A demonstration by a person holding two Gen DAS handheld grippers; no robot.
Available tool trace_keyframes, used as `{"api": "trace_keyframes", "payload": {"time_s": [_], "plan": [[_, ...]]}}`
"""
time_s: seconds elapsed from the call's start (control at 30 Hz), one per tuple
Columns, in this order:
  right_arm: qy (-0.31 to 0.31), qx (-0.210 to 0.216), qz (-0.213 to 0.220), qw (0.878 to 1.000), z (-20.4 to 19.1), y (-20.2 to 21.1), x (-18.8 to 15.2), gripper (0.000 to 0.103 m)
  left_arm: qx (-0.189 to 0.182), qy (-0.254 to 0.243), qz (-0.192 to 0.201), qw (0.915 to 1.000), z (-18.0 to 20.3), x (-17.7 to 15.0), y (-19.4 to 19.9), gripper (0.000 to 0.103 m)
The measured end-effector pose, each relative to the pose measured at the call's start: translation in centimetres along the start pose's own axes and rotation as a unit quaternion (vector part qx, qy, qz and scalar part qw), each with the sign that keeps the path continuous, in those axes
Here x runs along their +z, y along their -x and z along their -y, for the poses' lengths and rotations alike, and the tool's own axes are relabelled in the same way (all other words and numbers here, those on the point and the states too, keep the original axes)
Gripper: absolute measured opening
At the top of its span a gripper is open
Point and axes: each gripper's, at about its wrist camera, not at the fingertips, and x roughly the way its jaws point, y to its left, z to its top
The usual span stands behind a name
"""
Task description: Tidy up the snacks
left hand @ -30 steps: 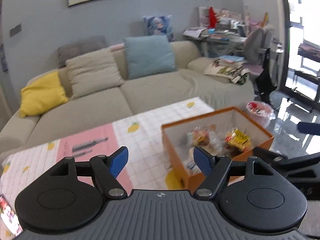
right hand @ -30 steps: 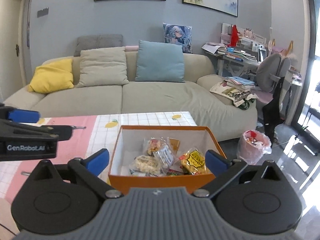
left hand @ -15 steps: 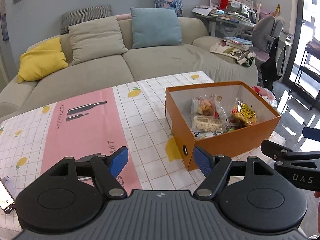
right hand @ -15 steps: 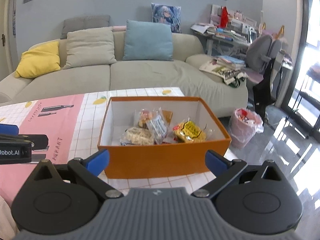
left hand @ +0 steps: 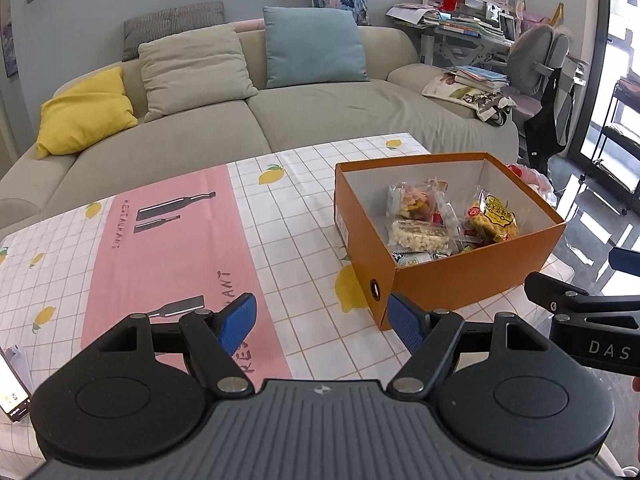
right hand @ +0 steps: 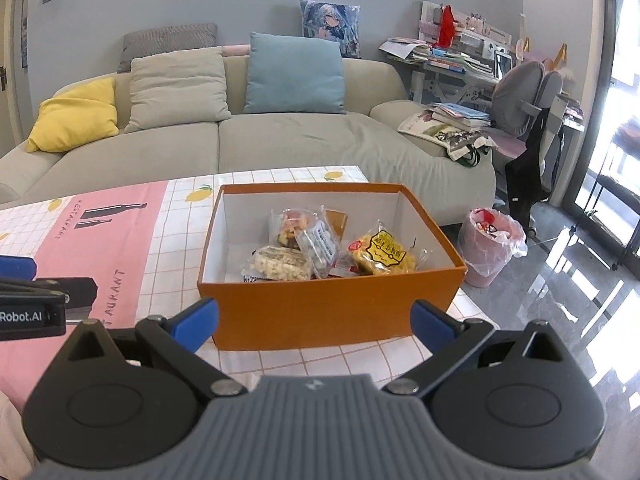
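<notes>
An orange cardboard box (left hand: pixel 460 280) stands on the right part of the table and also shows in the right wrist view (right hand: pixel 320 312). Several wrapped snacks lie inside it: a yellow-labelled pack (left hand: pixel 494 218) (right hand: pixel 380 254), a puffed rice bar (left hand: pixel 418 236) (right hand: pixel 280 264) and a clear pack of mixed pieces (left hand: pixel 412 200) (right hand: pixel 296 226). My left gripper (left hand: pixel 322 322) is open and empty, above the tablecloth left of the box's near corner. My right gripper (right hand: pixel 314 326) is open and empty, in front of the box's near wall.
The table has a pink and white checked cloth with lemon prints (left hand: pixel 168 248). A phone (left hand: pixel 12 394) lies at its left edge. A beige sofa with cushions (right hand: pixel 280 136) stands behind. A pink-lined bin (right hand: pixel 490 246) stands on the floor right of the table.
Both grippers have tilted down and drawn back a little, so the table and box sit lower and fuller in view. Both stayed open and empty.
</notes>
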Motion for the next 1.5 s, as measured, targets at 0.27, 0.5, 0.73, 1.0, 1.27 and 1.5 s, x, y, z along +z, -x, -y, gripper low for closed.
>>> {"api": "trace_keyframes", "payload": {"time_s": [0.27, 0.5, 0.73, 1.0, 1.27, 1.5], "plan": [[0.006, 0.004, 0.001, 1.000, -0.3, 0.2, 0.1, 0.100, 0.001, 0.000, -0.002, 1.0000, 0.0, 0.0, 0.1, 0.087], [0.012, 0.009, 0.001, 1.000, -0.6, 0.4, 0.1, 0.100, 0.002, 0.000, -0.007, 1.0000, -0.2, -0.3, 0.0, 0.087], [0.015, 0.010, -0.003, 1.000, -0.8, 0.3, 0.2, 0.100, 0.003, -0.001, -0.008, 1.0000, -0.2, -0.3, 0.0, 0.087], [0.020, 0.011, -0.007, 1.000, -1.0, 0.2, 0.1, 0.100, 0.002, 0.000, -0.013, 0.9999, -0.6, -0.4, 0.0, 0.087], [0.022, 0.013, -0.011, 1.000, -1.1, 0.1, 0.1, 0.100, 0.002, 0.000, -0.015, 0.9999, -0.7, -0.4, -0.1, 0.087], [0.023, 0.013, -0.013, 1.000, -1.2, 0.1, 0.0, 0.100, 0.002, 0.003, -0.017, 0.9998, -0.7, -0.4, -0.1, 0.087]]}}
